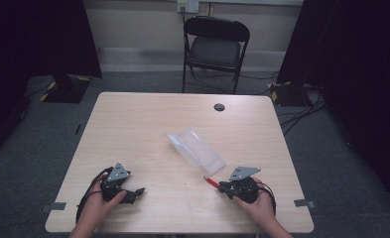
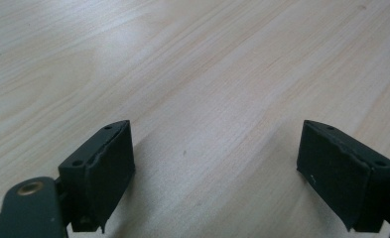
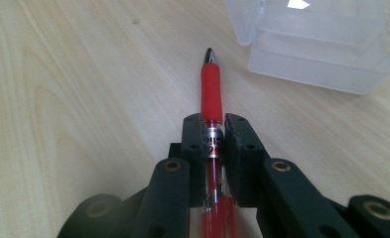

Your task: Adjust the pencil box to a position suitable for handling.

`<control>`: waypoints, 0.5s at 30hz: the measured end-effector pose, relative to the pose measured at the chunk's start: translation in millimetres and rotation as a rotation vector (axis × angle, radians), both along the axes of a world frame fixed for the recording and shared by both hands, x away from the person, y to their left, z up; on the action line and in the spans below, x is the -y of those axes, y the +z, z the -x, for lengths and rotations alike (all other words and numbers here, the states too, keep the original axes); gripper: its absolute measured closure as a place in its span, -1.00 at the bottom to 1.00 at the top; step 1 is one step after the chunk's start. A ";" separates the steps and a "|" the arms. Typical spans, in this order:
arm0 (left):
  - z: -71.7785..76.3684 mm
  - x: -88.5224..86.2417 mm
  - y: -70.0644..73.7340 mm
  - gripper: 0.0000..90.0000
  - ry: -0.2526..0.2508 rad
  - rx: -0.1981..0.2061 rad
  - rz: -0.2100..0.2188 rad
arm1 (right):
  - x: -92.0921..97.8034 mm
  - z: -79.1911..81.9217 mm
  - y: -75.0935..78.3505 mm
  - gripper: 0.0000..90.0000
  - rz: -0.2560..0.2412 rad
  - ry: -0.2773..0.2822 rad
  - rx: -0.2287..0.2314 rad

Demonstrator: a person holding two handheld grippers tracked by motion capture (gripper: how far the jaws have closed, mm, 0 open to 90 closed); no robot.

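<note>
Red plastic marks the thing in hand: a slim red pen with a silver tip (image 3: 211,84) is pinched between the pressed-in jaws of the right gripper (image 3: 215,131), its rubbery red grip section and tip sticking out ahead of them. In the high view the pen (image 1: 211,182) is seen just in front of the right gripper (image 1: 226,187), with its tip pointed toward the clear, frosted plastic box (image 1: 196,150), which lies open on the pale wooden desk (image 1: 148,119). The pen tip is near the box's closest corner but apart from it. The left gripper (image 1: 134,194) is held well to the left of the box, low over the desk, with its jaws spread wide and nothing between them (image 2: 217,163).

The main risk is judged to lie in the grip itself. The pen is round and smooth, and it is clamped on its clear barrel behind the grip section, so it could be rolled or pivoted between the jaws if its tip is knocked against the box wall. The box (image 3: 321,44) looks light and is not steadied by anything; a push from the pen could slide it across the desk rather than let the pen go in. If the pen is released while tilted over the rim, it may be tipped back out onto the desk.
</note>
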State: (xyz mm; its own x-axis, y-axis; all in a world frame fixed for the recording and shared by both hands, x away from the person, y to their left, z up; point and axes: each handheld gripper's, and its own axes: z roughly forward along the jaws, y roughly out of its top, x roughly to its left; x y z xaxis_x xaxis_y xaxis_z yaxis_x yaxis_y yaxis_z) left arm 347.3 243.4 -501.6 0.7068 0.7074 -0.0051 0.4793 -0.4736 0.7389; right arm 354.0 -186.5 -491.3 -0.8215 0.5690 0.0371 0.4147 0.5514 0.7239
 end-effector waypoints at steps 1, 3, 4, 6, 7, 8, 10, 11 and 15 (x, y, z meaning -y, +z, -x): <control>0.0 0.0 0.0 -0.68 0.000 0.000 0.000 | -0.1 0.9 -0.1 0.77 -0.004 0.004 -0.005; 0.1 0.2 -0.1 -0.68 0.001 -0.002 0.003 | -1.5 2.9 0.2 0.77 -0.009 0.011 -0.015; 0.0 0.0 0.0 -0.68 0.000 0.000 0.000 | -3.0 4.5 0.4 0.77 -0.013 0.018 -0.027; 0.0 0.0 0.0 -0.68 0.000 0.000 0.000 | -6.9 6.9 0.3 0.77 -0.019 0.042 -0.030; 0.0 0.0 0.0 -0.68 0.000 0.000 0.001 | -10.1 9.0 0.6 0.77 -0.022 0.058 -0.038; 0.0 0.0 0.0 -0.68 0.000 0.000 0.001 | -12.8 10.5 0.8 0.77 -0.030 0.072 -0.042; 0.0 0.0 0.0 -0.68 0.000 0.000 0.001 | -17.7 13.6 1.3 0.77 -0.033 0.093 -0.043; 0.0 0.0 0.0 -0.68 0.000 0.000 0.000 | -19.5 14.8 1.4 0.77 -0.037 0.103 -0.042; 0.0 0.0 0.0 -0.68 0.000 0.000 0.000 | -23.6 17.2 -0.4 0.76 -0.029 0.119 -0.044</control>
State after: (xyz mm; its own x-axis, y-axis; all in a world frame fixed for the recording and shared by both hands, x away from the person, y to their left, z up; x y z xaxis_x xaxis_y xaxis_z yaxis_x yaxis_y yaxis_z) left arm 347.3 243.4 -501.6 0.7068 0.7074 -0.0051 0.4793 -0.4736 0.7389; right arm 336.8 -162.9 -491.7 -0.8802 0.4661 0.0897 0.3795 0.5775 0.7228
